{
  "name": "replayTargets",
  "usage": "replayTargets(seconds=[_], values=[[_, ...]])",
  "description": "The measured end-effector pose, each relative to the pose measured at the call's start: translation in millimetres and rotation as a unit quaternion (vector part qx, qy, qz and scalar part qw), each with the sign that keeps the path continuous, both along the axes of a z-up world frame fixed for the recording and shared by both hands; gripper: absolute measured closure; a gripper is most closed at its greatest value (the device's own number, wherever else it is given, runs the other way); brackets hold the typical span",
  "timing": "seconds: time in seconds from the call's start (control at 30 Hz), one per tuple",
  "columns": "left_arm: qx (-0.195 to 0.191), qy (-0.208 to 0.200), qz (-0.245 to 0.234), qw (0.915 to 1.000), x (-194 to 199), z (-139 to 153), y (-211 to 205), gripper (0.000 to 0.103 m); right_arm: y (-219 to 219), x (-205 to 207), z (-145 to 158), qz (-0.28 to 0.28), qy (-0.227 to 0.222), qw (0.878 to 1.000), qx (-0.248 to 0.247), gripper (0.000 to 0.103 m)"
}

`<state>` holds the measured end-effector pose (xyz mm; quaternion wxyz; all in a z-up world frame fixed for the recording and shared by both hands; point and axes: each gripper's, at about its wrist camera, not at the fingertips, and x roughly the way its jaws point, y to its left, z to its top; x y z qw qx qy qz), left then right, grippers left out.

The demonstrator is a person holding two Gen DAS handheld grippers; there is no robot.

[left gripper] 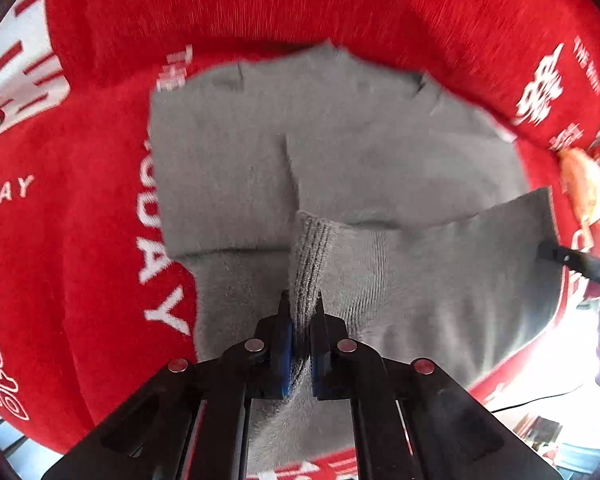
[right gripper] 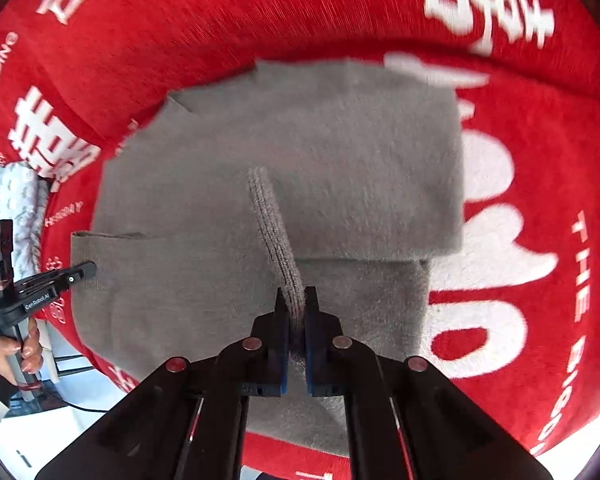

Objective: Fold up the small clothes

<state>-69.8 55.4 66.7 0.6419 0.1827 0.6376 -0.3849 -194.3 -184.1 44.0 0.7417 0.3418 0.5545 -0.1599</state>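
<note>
A small grey knit garment point(left gripper: 360, 152) lies on a red blanket with white lettering point(left gripper: 80, 240). My left gripper point(left gripper: 302, 312) is shut on the garment's ribbed hem and holds that edge lifted. In the right wrist view the grey garment point(right gripper: 300, 132) lies partly folded, and my right gripper point(right gripper: 296, 304) is shut on the ribbed hem point(right gripper: 276, 236) at the other corner. Each gripper shows in the other's view, the right gripper point(left gripper: 548, 250) at the right edge, the left gripper point(right gripper: 88, 269) at the left edge, both pinching the lifted hem.
The red blanket point(right gripper: 520, 200) covers the whole surface around the garment. A person's hand point(right gripper: 24, 348) holds the left gripper's handle at the blanket's near-left edge. Bright floor and clutter point(left gripper: 560, 420) show beyond the blanket's edge.
</note>
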Motion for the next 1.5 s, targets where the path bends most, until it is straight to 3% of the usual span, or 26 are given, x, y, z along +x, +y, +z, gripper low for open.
replayTargets(seconds=[0.2,0.3,0.47,0.67,0.77,0.9,0.93,0.97,1.0,1.03,1.07,1.23,1.4,1.5], values=[[-0.056,-0.042,0.011,0.9975,28,53,-16,0.096,-34,34,43,-0.001,-0.037,0.998,-0.052,0.097],[-0.076,-0.067,0.024,0.9946,55,63,-41,0.096,-60,58,37,-0.007,-0.040,0.997,-0.066,0.097],[-0.061,-0.094,0.043,0.9927,95,26,-86,0.096,-101,86,-16,-0.048,-0.027,0.998,-0.029,0.097],[0.010,-0.094,0.057,0.9939,111,-52,-120,0.096,-125,94,-80,-0.095,-0.004,0.995,0.002,0.097],[0.009,-0.099,0.065,0.9929,113,-65,-122,0.095,-128,93,-84,-0.116,-0.012,0.993,-0.001,0.096],[0.014,-0.098,0.069,0.9928,118,-63,-122,0.094,-138,87,-78,-0.146,0.016,0.988,-0.038,0.078],[0.017,-0.096,0.073,0.9925,121,-60,-122,0.091,-141,84,-75,-0.157,0.031,0.986,-0.054,0.077],[0.031,-0.108,0.077,0.9906,124,-57,-121,0.068,-144,82,-72,-0.166,0.047,0.983,-0.067,0.077],[0.055,-0.139,0.087,0.9849,127,-52,-117,0.032,-148,78,-68,-0.176,0.052,0.981,-0.069,0.077],[0.069,-0.165,0.097,0.9790,127,-46,-115,0.022,-151,75,-65,-0.179,0.048,0.981,-0.063,0.077],[0.073,-0.186,0.106,0.9742,130,-40,-109,0.020,-150,72,-60,-0.178,0.045,0.981,-0.061,0.077],[0.070,-0.141,0.111,0.9812,132,-25,-75,0.020,-117,55,-31,-0.137,0.021,0.988,-0.067,0.077],[0.090,-0.115,0.094,0.9847,98,-24,-32,0.020,-56,32,-19,-0.088,0.006,0.996,-0.031,0.077],[0.106,-0.094,0.100,0.9849,69,-35,-10,0.020,-22,19,-26,-0.056,0.026,0.998,-0.008,0.077]])
